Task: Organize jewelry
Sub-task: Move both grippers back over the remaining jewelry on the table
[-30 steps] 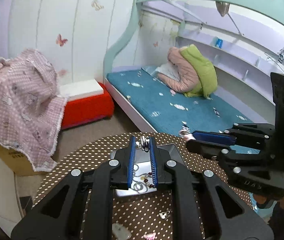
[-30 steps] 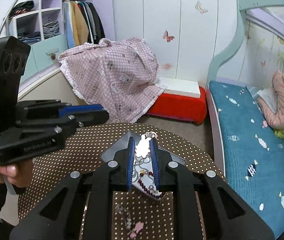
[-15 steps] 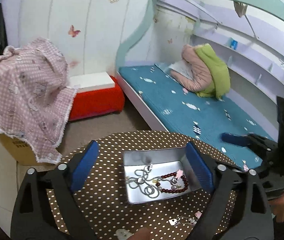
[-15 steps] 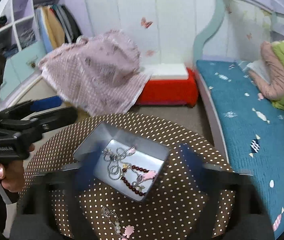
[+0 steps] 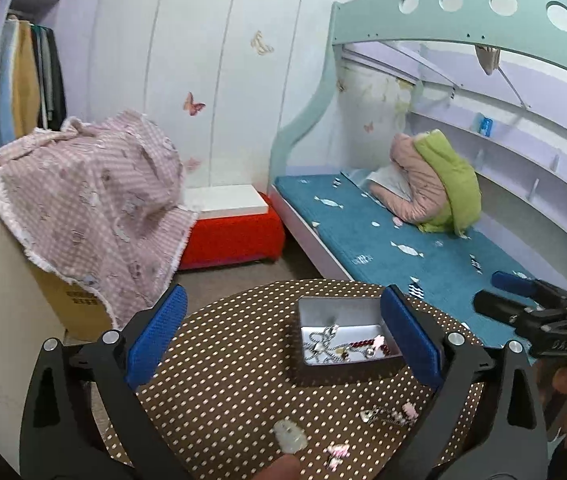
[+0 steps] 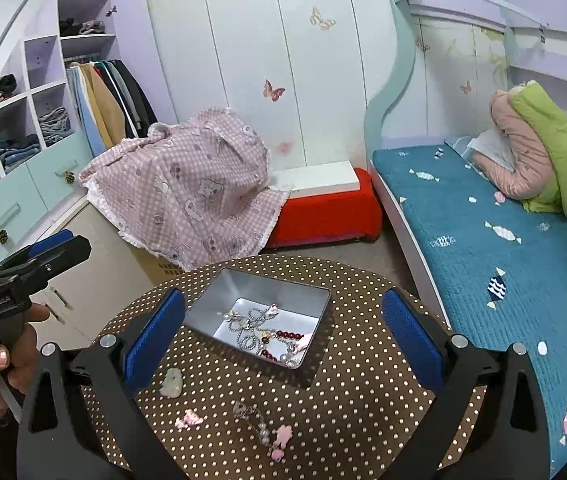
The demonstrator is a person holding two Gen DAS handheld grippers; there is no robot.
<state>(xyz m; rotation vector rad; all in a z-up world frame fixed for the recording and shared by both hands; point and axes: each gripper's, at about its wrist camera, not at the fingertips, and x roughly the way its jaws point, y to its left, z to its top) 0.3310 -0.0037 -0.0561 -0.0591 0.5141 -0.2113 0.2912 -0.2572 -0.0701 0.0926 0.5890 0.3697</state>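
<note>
Both grippers, the left gripper and the right gripper, have just been opening; their fingers stand spread wide, nothing between them. One round dotted table bears one metal tin holding tangled chains and beads. Judged: a drop-off is done; next calls for picking from the three loose pieces: a pale pendant, a charm strand, a pink charm.

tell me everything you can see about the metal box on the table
The metal box is a shallow, lidless rectangular tin with a silvery inside and dark outer walls. It sits flat, at an angle to the camera, on the brown polka-dot tablecloth. Its floor holds a silver chain, dark red beads and small pink charms tangled together. Neither gripper touches it; more loose pieces lie on the cloth nearer the cameras.
</note>
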